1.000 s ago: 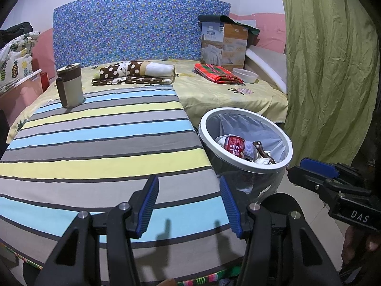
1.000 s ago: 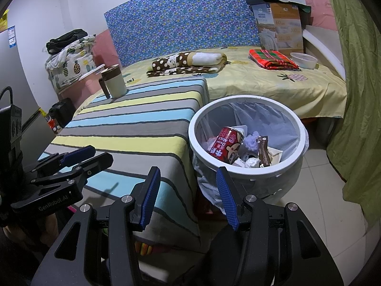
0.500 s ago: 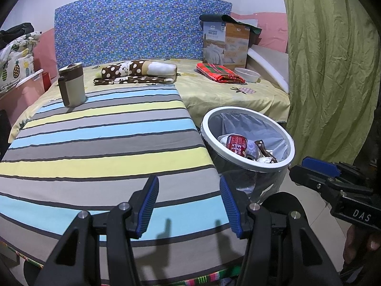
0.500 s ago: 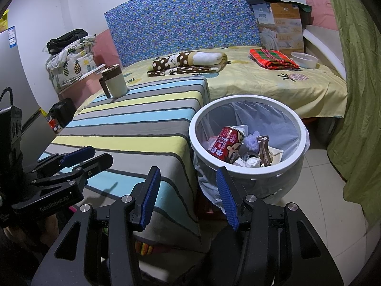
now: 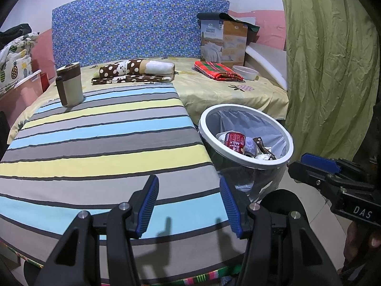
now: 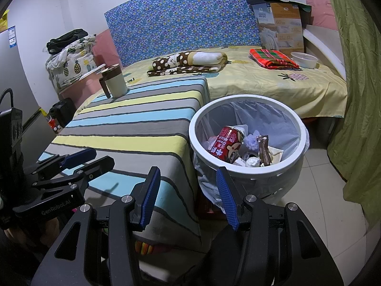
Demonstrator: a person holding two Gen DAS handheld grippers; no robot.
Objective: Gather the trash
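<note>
Beside the striped table cloth (image 6: 133,119) we see the white-rimmed trash bin (image 6: 247,170), lined with a pale plastic bag and standing on the tiled floor (image 6: 316,190) between the cloth-covered surface and the green curtain (image 6: 357,95). Inside it lies a red milk can (image 6: 225,146) on its side, next to a brown snack wrapper (image 6: 263,150), a crumpled white paper ball (image 6: 252,162) and other scraps we cannot name. From the left wrist view the same bin (image 5: 245,162) sits to the right of the stripes, the can (image 5: 234,141) showing its "DRINK MILK" label.

Our left gripper (image 5: 189,205) hangs over the near edge of the striped cloth (image 5: 95,147), its blue-padded jaws spread wide with nothing between them. Our right gripper (image 6: 188,199) is held low in front of the bin, jaws equally wide apart and gripping nothing. Each tool also appears side-on at the edge of the other's view.

Farther back, a beige mug with a brown lid (image 6: 113,81) stands upright on the far end of the stripes. On the yellow bedsheet (image 6: 273,85) behind lie a brown polka-dot blanket (image 6: 190,63), a folded red plaid cloth (image 6: 272,58), a shallow white bowl (image 6: 304,59) and a quilt box (image 6: 279,27) leaning against the blue floral headboard (image 6: 190,19).
</note>
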